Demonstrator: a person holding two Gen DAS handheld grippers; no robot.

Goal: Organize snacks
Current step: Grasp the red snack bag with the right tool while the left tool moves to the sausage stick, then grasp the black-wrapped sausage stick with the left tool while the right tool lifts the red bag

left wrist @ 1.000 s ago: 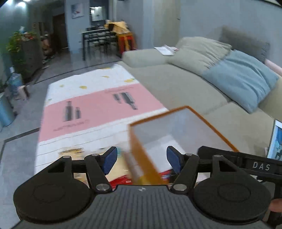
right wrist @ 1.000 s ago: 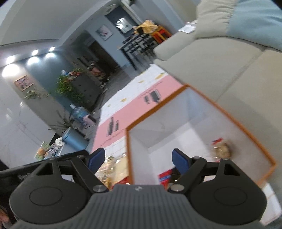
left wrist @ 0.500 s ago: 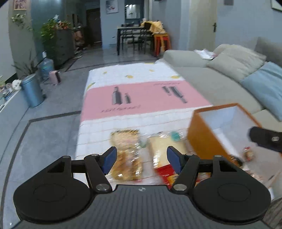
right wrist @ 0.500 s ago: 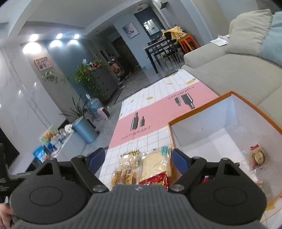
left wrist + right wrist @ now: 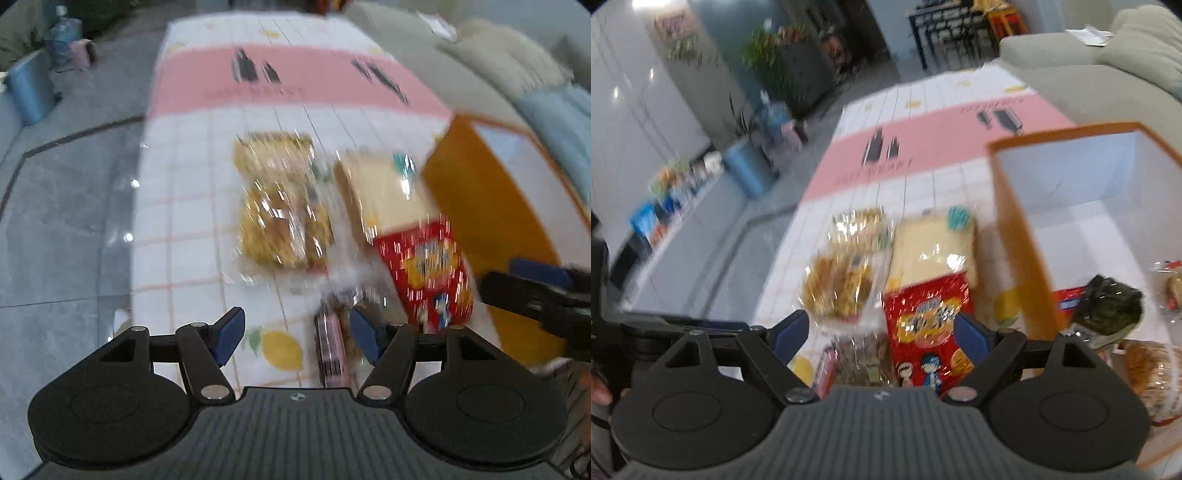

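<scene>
both views swung off the sofa and box interior and tipped down onto the snack pile on the checked cloth (image 5: 177,206). means the hands looked set for the next pick, nothing gripped yet.

left gripper (image 5: 293,334) was wide, nothing between the pads, hovering above a small pink-edged packet (image 5: 328,347). right gripper (image 5: 881,334) was wide too, jaws opening, only hovering above the red snack bag (image 5: 929,328), not on it.

red snack bag lay flat just beside the orange box (image 5: 1023,236), on its left, overlapping the near end of the pale bread pack (image 5: 934,247). its long axis ran away from the cameras, roughly parallel to the box wall; print read upright from the near side, so top end pointed away.

yellow cracker packs (image 5: 842,280) sat left of it. box already held a few items, incl. a dark green pack (image 5: 1112,302).

frames blurred, labels unreadable.
</scene>
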